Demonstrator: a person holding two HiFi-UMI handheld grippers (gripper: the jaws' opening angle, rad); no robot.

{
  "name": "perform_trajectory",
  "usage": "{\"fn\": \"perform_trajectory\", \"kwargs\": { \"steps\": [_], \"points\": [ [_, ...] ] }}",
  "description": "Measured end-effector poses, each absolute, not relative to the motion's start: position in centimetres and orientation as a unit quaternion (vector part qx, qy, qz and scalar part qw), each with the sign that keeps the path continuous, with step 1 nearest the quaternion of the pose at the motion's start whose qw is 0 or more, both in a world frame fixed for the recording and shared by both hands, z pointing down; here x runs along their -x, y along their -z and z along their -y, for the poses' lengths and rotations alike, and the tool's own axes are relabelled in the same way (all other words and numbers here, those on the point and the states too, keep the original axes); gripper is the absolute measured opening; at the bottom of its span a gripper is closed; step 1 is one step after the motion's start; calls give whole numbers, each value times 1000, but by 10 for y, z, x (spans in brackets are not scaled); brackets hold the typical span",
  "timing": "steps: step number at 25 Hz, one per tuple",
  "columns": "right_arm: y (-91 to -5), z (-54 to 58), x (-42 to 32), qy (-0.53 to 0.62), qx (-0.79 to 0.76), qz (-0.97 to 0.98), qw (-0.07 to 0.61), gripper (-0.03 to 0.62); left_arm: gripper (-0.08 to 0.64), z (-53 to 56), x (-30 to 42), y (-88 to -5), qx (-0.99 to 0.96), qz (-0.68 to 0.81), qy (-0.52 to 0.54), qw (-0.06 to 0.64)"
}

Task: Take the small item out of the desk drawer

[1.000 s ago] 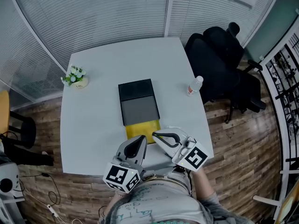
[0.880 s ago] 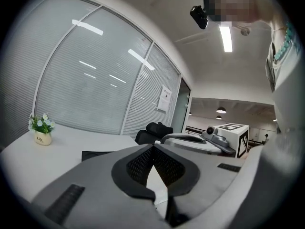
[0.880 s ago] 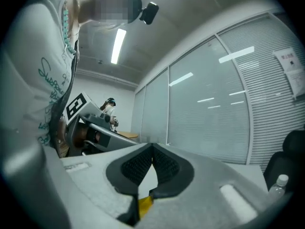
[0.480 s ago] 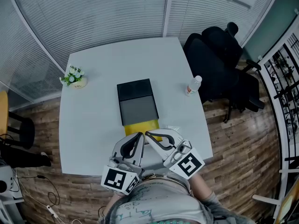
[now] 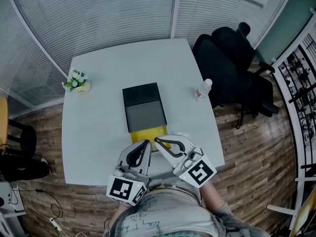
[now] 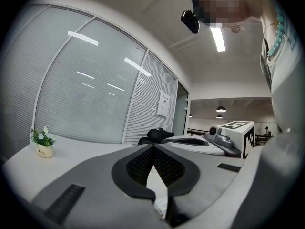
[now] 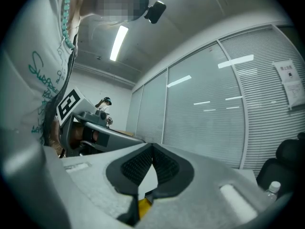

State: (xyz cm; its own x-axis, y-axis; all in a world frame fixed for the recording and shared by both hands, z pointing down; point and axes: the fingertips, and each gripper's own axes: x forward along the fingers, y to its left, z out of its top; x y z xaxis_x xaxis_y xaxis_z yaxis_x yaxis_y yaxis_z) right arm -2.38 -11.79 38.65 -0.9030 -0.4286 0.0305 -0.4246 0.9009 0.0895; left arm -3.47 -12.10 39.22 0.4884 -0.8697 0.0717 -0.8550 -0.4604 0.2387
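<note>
**You:** Yellow's the thing to watch?

**Spotter:** Yes. The yellow piece lies at the near end of the drawer unit, mid-way across the bench. Your left gripper sits at its near edge, jaws pressed together on nothing.

**You:** And my right?

**Spotter:** Your right gripper has swung in from the right since a second ago. Its tips almost meet the left's, jaws pressed together and empty. Nothing's out yet, and I can't tell whether that yellow is the item.

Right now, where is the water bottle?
In the head view the bottle stands near the table's right edge, between the drawer box and the black chair.
</note>
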Motion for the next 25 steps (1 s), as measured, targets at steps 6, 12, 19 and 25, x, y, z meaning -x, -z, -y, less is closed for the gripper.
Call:
{"fn": "perform_trajectory", "kwargs": {
  "steps": [6, 12, 19, 25],
  "points": [
    [-388, 119, 21, 34, -221, 974, 32, 3, -2, 122, 33, -395, -855, 502, 28, 127],
    [-388, 119, 22, 32, -217, 975, 29, 3, -2, 122, 33, -399, -854, 501, 26, 134],
    [-390, 120, 22, 31, -214, 976, 32, 3, -2, 123, 35, -403, -853, 503, 23, 141],
    [-392, 120, 21, 33, -213, 976, 38, 3, -2, 123, 34, -408, -852, 501, 18, 149]
  ]
}}
